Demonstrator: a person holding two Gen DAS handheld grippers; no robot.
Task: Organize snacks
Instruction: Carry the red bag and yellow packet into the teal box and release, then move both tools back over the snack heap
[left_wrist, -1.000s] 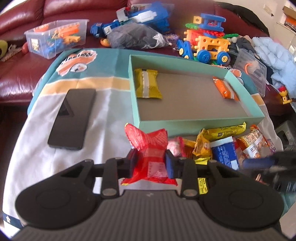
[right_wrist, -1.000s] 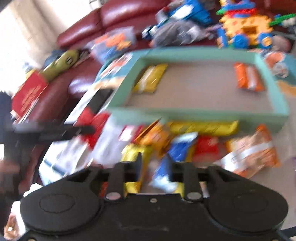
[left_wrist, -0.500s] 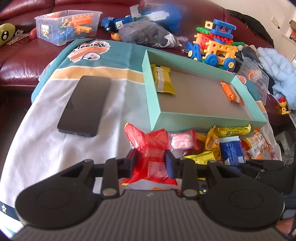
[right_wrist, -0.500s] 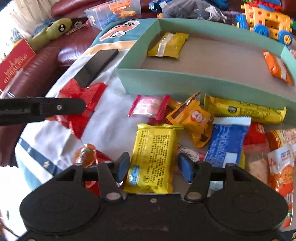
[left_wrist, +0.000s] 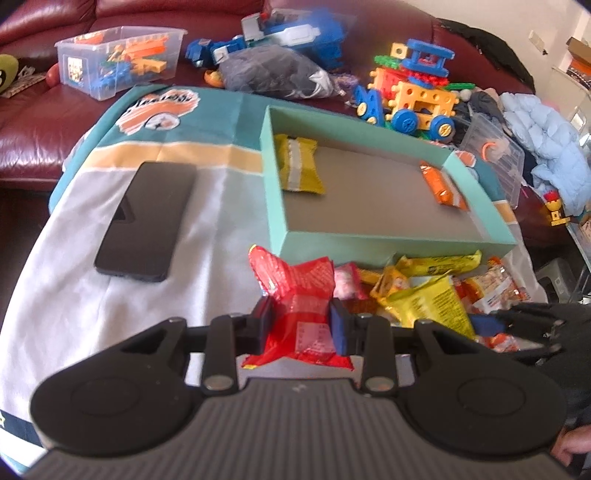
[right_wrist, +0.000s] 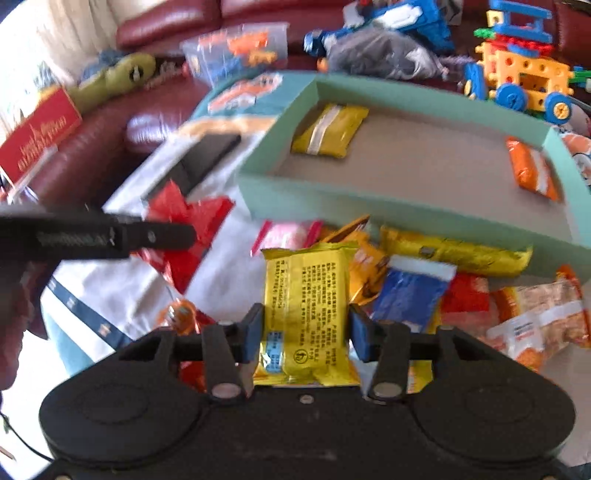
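Change, right gripper: the yellow packet, which lay flat between spread fingers 0.5 s ago, is now seen raised off the pile and clamped by the right gripper; its upper end is tipped up in front of the other snacks.
Change, left gripper: the red packet is kept pinched by the left gripper as before; the box ahead is seen from a slightly different angle.
Right gripper state: closed narrowly on the yellow packet, both blue pads pressed against its long edges.
Left gripper state: closed on the red packet, which is squeezed at its waist.
Materials: the yellow packet is a glossy rectangular foil pillow printed with small dark text; the red packet is crinkled translucent film flaring above the fingers.
Box: a shallow mint-green cardboard box with a grey-brown floor is set just ahead of both grippers; 1 yellow wrapper lies at its far left and 1 orange wrapper at its far right.
Pile: a snack pile is spread ahead and right of the right gripper, against the box's near wall.
Surroundings: a black phone lies ahead-left of the left gripper on a printed cloth; a block toy vehicle and a clear bin are seen beyond the box on the red sofa.
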